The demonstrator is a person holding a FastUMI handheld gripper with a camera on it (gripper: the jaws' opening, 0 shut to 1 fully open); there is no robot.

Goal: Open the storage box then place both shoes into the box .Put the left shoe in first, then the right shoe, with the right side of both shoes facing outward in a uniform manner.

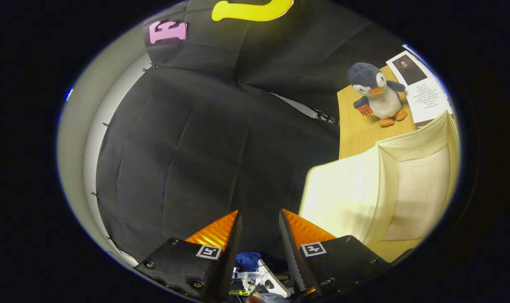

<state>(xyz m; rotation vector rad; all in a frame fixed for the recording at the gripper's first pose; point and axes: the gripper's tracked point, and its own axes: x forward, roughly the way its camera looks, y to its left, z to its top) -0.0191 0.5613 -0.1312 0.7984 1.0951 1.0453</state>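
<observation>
Gripper up and clear, box standing open, no shoe in hand.

Gripper [260, 216] has its fingers spread with a clear gap and nothing between them; it points at the black cloth wall [204, 139]. The cream fabric storage box with its flap raised [389, 189] sits at about 3 o'clock of the fingertips, just beside the right finger, on the light wooden table [356, 130]. A grey-and-white plush penguin [375, 90] stands beyond the box at 1 o'clock, next to a printed paper sheet [423, 92]. Under the fingers at 6 o'clock is something white with blue, possibly a shoe; can't tell. My read: opening looks done, so the left shoe comes first. Next move means swinging down to it, gripping it, and turning it so its right side faces outward.
</observation>
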